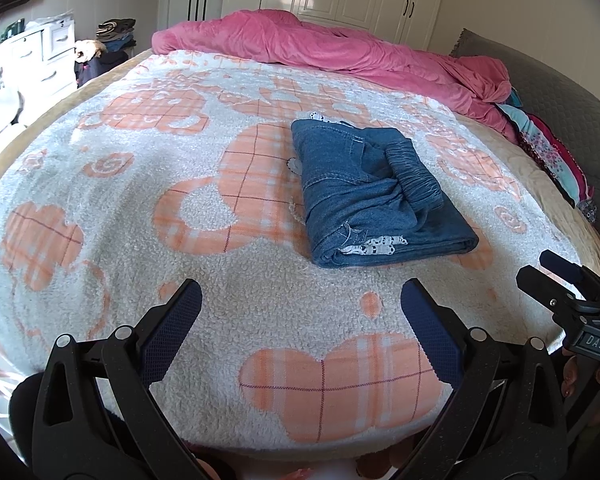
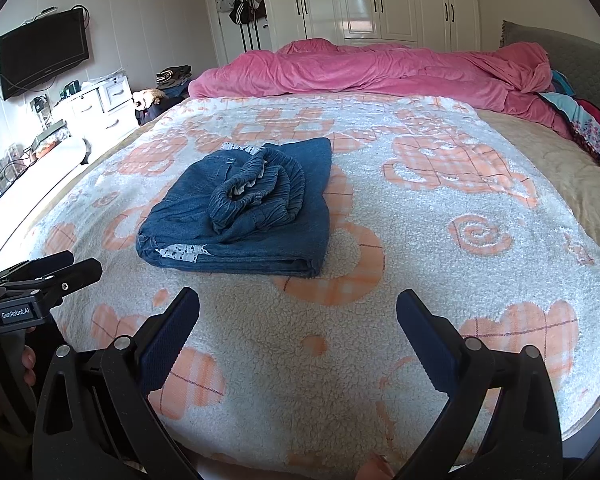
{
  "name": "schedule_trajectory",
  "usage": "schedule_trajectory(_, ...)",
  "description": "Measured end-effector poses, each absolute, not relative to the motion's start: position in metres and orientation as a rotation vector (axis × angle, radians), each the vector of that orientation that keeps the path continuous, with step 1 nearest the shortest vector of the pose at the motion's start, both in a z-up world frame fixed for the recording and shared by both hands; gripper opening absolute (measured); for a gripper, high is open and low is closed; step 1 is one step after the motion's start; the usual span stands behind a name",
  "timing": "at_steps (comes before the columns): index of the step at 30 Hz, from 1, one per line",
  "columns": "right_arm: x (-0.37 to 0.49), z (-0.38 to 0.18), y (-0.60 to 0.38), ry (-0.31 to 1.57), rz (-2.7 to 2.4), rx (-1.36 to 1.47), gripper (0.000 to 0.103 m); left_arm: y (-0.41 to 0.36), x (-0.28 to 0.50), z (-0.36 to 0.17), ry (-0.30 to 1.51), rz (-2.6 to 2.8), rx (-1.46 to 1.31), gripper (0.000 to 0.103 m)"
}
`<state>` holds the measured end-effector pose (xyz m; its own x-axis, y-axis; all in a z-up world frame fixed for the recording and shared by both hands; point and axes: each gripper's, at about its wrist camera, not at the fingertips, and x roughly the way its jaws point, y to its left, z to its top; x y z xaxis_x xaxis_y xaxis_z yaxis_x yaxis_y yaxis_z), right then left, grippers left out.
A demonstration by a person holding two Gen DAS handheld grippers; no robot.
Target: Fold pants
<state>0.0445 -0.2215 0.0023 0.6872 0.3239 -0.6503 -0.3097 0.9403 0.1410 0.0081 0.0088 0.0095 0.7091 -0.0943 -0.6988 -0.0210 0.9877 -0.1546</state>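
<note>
Presently on the bed: one pair of blue denim pants point(image 1: 376, 196), folded into a compact, roughly square bundle, lying on the white-and-orange fleece blanket point(image 1: 140, 184) toward the middle of the mattress. Elastic waistband point(image 2: 260, 196) bunched in a loose coil on top; patterned white lining showing at the near edge.

Left gripper point(image 1: 300, 316): jaws spread wide, holding nothing, hovering over the blanket's near edge, well short of the bundle. Right gripper point(image 2: 298, 320): likewise wide and empty, also apart from the pants.

Other items: pink duvet point(image 2: 360, 70) heaped along the far side, white wardrobe point(image 2: 380, 0) behind it, wall television point(image 2: 44, 56) to the left.

Condition: the folding looks finished or nearly so. Risk noted: the coiled waistband sits proud and unsecured, so any further nudge or pinch at the top layer could let it spring loose and open the fold. Dragging the bundle across the grippy fleece could also shear the layers apart.
</note>
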Motion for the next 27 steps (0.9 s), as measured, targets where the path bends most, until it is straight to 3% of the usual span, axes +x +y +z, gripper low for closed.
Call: schedule_trajectory(27, 0.0438, 0.0031, -0.2210, 0.731, 0.349, 0.024, 0.099, 0.0071, 0.0075, 0.0137, 0.780, -0.042, -0.149, 0.094)
